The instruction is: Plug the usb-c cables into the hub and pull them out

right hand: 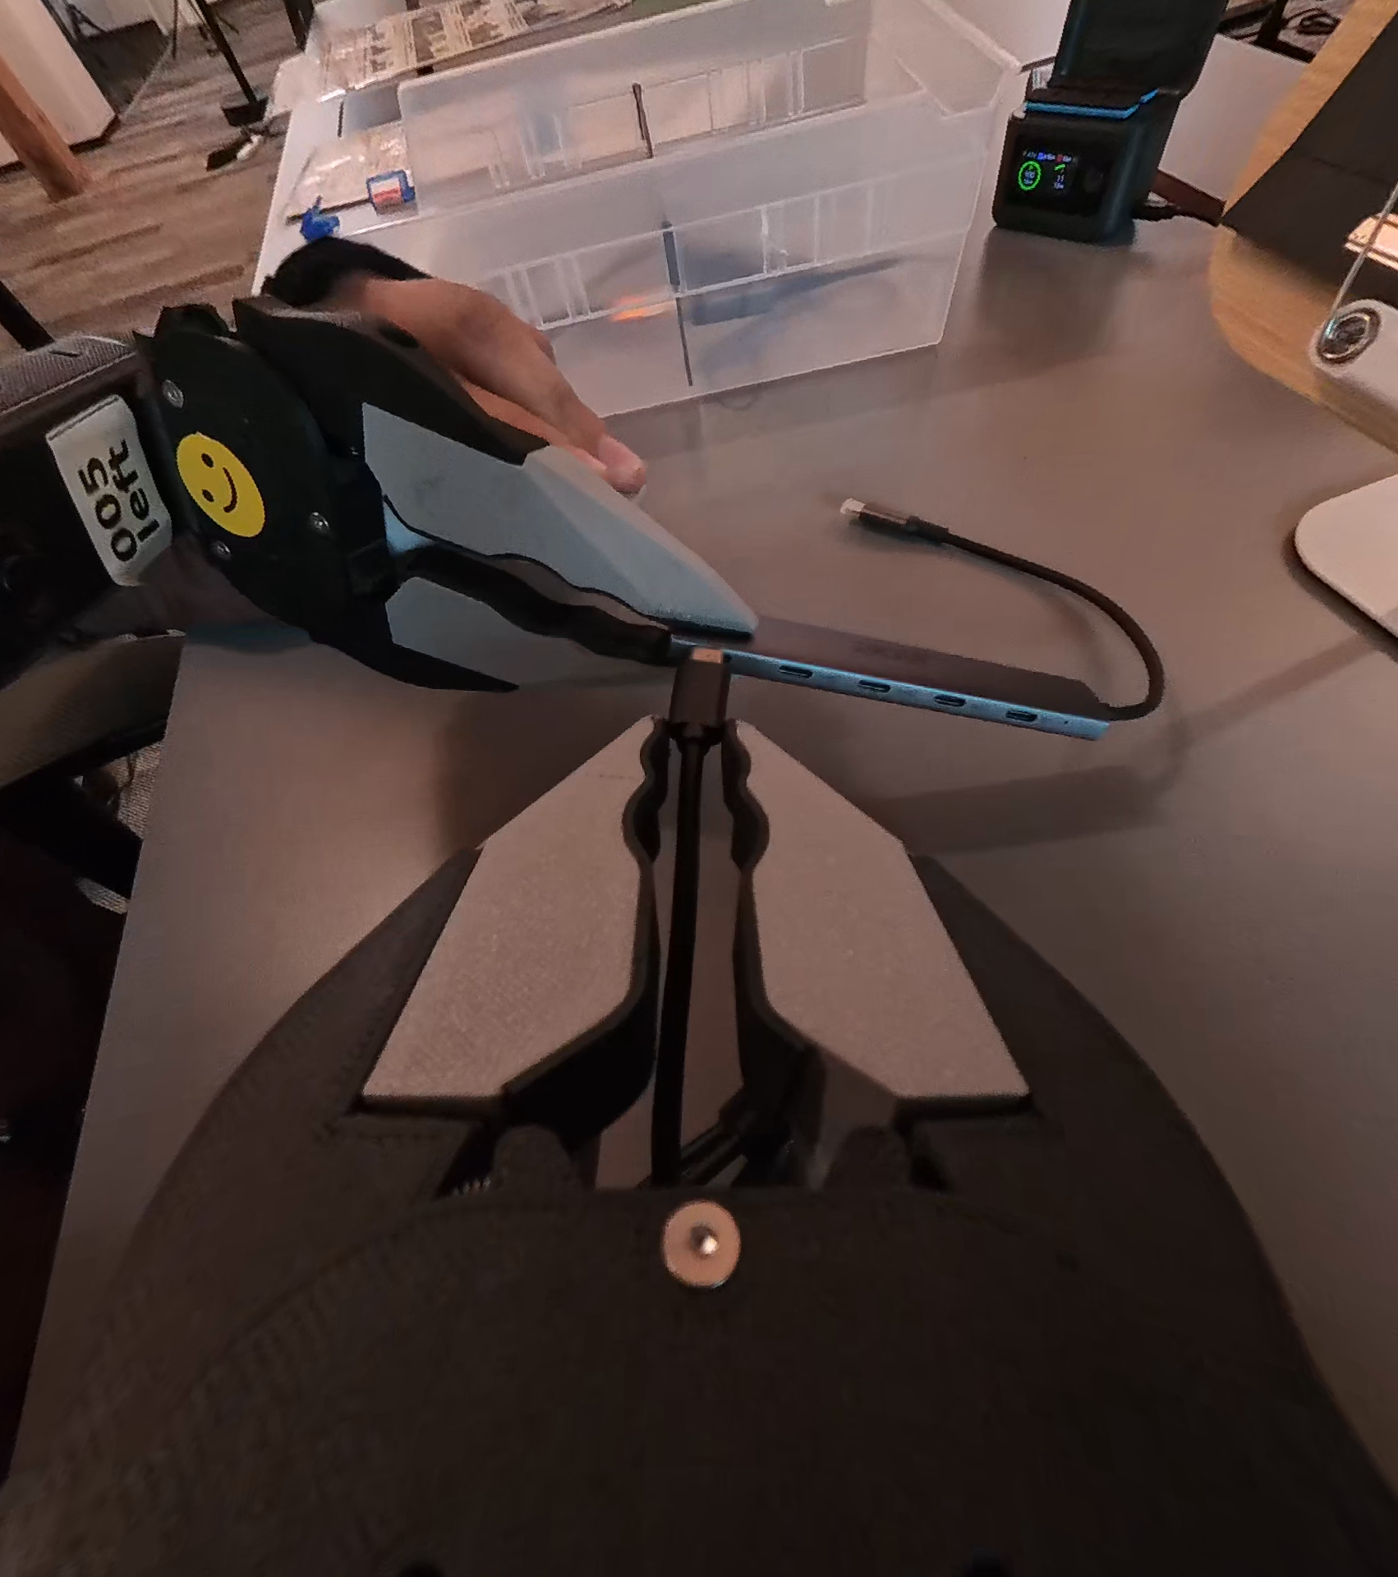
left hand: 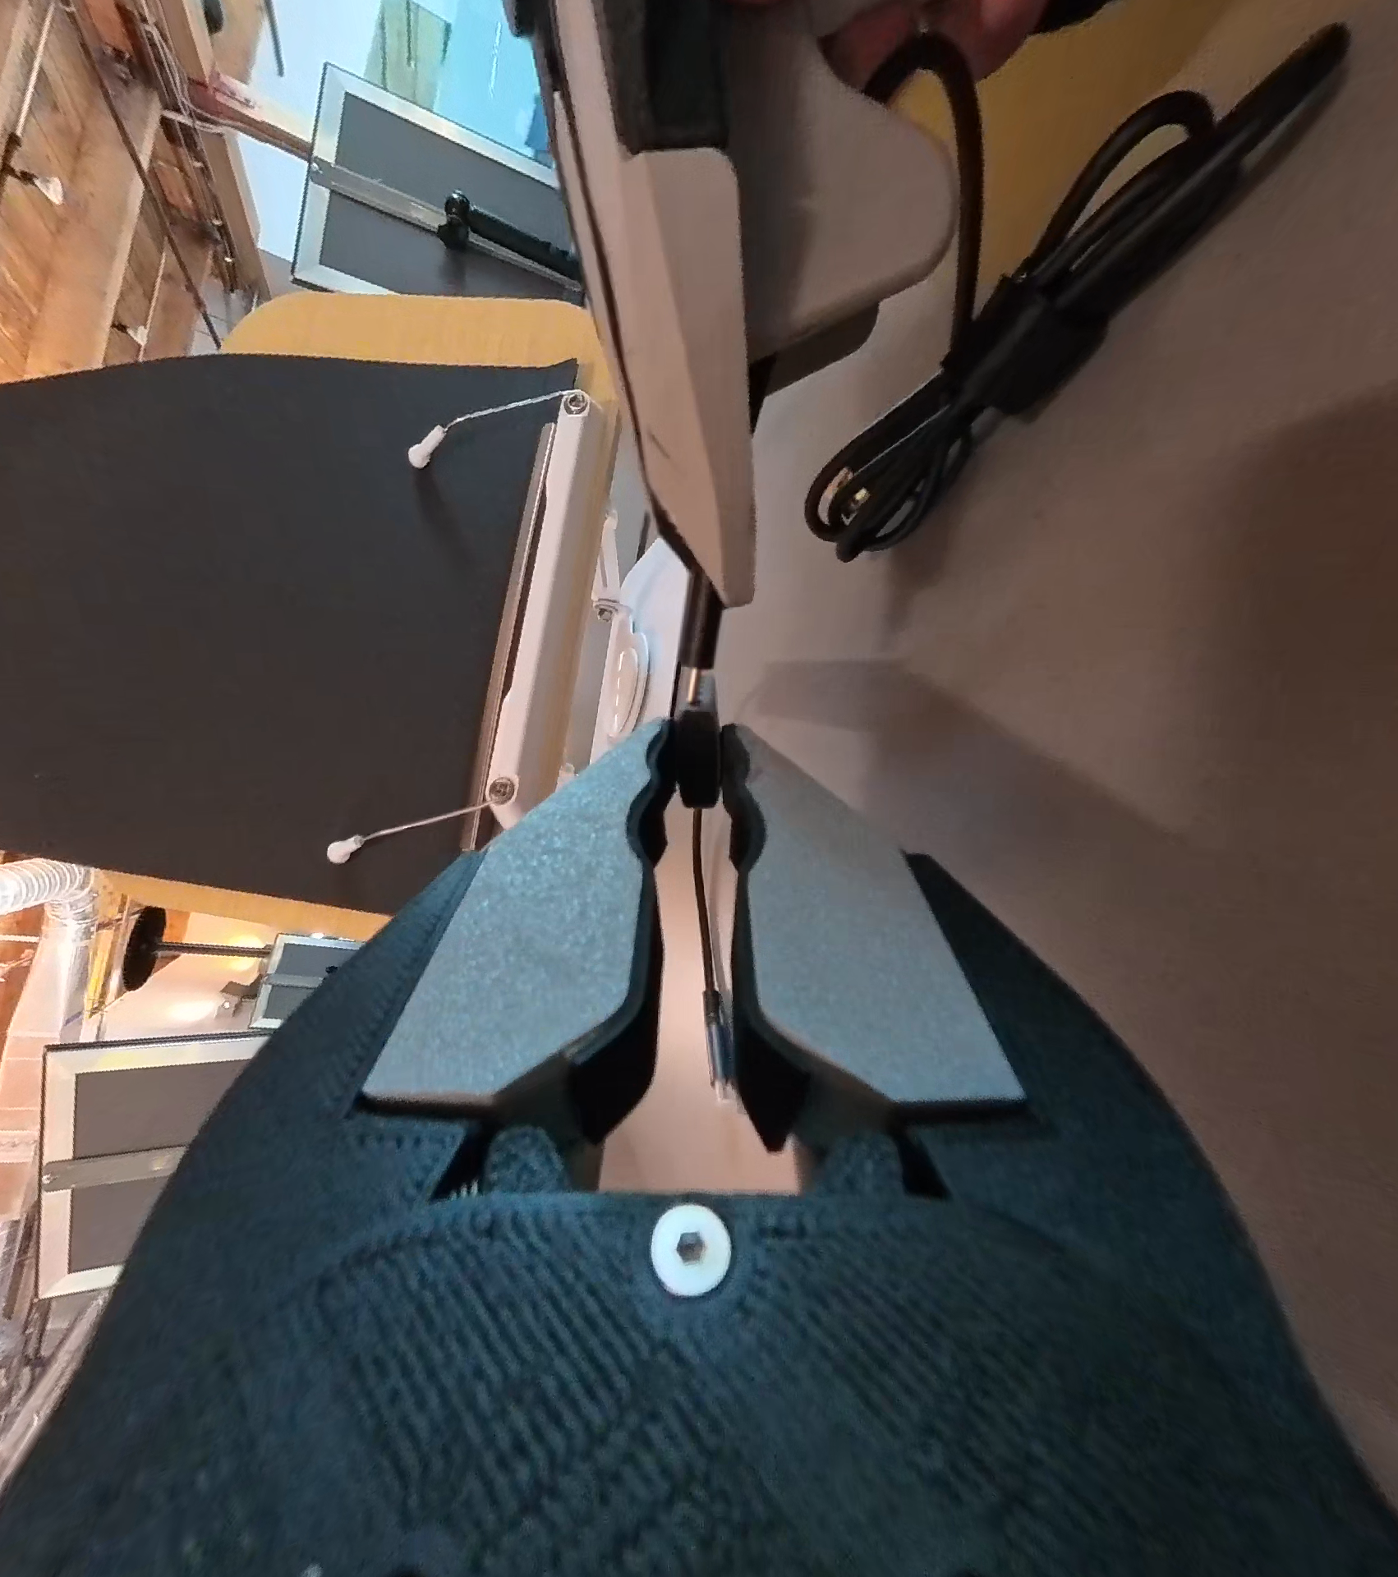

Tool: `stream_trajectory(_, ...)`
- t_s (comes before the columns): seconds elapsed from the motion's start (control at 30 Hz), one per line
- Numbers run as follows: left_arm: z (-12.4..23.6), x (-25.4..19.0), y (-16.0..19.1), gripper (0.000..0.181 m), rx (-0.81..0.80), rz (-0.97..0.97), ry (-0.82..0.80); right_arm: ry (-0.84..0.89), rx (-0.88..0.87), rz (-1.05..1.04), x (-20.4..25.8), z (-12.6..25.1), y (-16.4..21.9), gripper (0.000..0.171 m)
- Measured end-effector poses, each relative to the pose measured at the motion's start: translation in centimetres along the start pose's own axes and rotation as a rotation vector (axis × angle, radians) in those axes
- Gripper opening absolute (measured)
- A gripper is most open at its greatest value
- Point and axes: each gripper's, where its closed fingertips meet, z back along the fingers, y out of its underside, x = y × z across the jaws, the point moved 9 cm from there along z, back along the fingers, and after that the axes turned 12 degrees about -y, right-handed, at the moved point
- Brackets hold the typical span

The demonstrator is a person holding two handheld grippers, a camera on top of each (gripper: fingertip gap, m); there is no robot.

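Lying flat on the grey counter (right hand: 1020,981), the slim hub (right hand: 892,674) has its left end clenched in the left claw (right hand: 666,636). The right claw (right hand: 691,742) grasps a black USB-C cable (right hand: 670,981) by its plug (right hand: 700,691), which meets the hub's near edge at the leftmost port. Four more ports sit open to its right. The hub's own lead (right hand: 1088,614) loops far-right, its connector loose on the counter. Beyond stand one clear plastic bin (right hand: 678,213) and one small device with a lit screen (right hand: 1062,179); a pale stand base (right hand: 1395,563) lies right.
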Motion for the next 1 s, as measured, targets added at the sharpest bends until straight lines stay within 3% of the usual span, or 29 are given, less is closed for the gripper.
stream_trajectory(0.57, 0.18, 0.51, 0.02, 0.008, -0.026, 0.087, 0.002, 0.008, -0.007, -0.032, -0.23, 0.42, 0.08, 0.009)
stream_trajectory(1.0, 0.16, 0.13, -0.12, 0.008, -0.028, 0.041, 0.003, 0.001, 0.001, -0.017, 0.1, 0.11, -0.01, 0.009)
